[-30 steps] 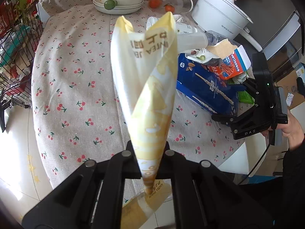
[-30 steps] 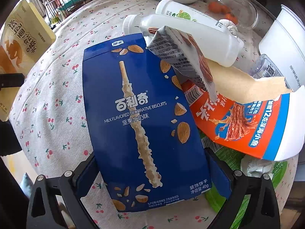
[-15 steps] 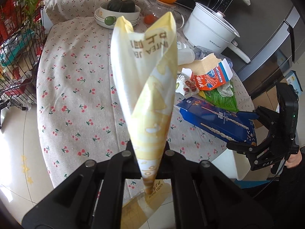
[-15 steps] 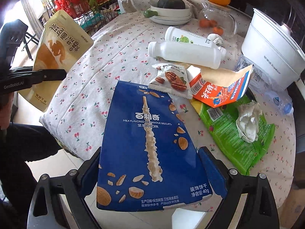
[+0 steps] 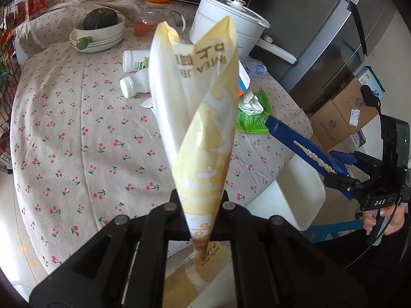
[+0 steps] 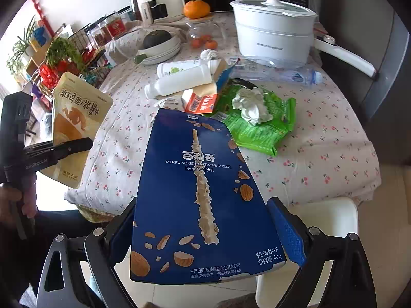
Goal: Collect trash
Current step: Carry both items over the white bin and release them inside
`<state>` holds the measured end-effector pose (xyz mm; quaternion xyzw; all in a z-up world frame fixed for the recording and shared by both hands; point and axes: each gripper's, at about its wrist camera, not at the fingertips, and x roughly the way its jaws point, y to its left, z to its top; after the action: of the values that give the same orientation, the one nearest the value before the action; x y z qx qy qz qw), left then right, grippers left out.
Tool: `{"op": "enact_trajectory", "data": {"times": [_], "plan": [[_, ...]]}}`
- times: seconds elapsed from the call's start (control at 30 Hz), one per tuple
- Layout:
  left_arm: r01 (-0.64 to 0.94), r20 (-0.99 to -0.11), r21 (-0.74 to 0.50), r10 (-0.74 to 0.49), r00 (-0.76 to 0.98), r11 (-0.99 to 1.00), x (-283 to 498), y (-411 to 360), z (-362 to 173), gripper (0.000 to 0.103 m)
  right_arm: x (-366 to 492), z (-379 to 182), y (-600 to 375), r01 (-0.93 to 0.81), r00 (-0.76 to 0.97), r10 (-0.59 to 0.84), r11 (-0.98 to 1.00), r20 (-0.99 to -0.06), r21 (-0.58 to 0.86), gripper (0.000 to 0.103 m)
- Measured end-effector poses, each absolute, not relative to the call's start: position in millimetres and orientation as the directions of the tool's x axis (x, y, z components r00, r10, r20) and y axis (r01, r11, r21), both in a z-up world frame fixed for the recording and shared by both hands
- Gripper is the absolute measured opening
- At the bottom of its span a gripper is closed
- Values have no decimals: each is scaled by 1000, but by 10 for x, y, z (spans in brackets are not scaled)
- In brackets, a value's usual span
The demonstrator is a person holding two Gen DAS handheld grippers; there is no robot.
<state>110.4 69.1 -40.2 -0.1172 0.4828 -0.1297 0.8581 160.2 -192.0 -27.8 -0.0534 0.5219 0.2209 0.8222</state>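
My left gripper (image 5: 200, 205) is shut on the lower end of a yellow snack pouch (image 5: 203, 97), which stands up in front of the camera. In the right wrist view the same pouch (image 6: 77, 118) hangs in the left gripper (image 6: 77, 145) beside the table's left side. My right gripper (image 6: 205, 231) is shut on a blue biscuit box (image 6: 200, 192), its blue pads pressing on both long edges. The box is off the table, past its near edge. On the cherry-print tablecloth (image 6: 321, 133) lie two white bottles (image 6: 179, 82), an orange carton (image 6: 200, 101), a green bag (image 6: 259, 128) with a crumpled tissue (image 6: 253, 102) and a clear plastic bottle (image 6: 282, 73).
A white electric pot (image 6: 272, 33), a glass teapot (image 6: 203, 38), an orange (image 6: 196, 9) and a bowl holding a dark squash (image 6: 159, 46) stand at the back. A white chair (image 6: 321, 220) sits under the near edge. Cardboard boxes (image 5: 344, 118) and a wire rack (image 6: 84, 41) flank the table.
Both grippers have drawn back from the table and risen. The blue box has come off the trash pile and now hangs beyond the table's edge. The yellow pouch stays gripped.
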Motion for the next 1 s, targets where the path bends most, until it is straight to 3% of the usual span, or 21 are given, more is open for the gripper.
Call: {"op": "enact_trajectory", "data": {"times": [0.33, 0.73, 1.0], "plan": [[315, -800, -313, -428, 420, 896, 1223, -402, -570, 7, 1264, -343, -3069, -194, 400, 203, 972, -894, 134, 96], [477, -807, -308, -492, 327, 823, 1260, -1350, -786, 7, 1195, -1190, -3876, 2, 180, 50, 999, -982, 51, 97], [528, -802, -334, -530, 276, 781, 1350, -1790, -913, 7, 1213, -1235, -4020, 43, 162, 16, 999, -987, 23, 98]]}}
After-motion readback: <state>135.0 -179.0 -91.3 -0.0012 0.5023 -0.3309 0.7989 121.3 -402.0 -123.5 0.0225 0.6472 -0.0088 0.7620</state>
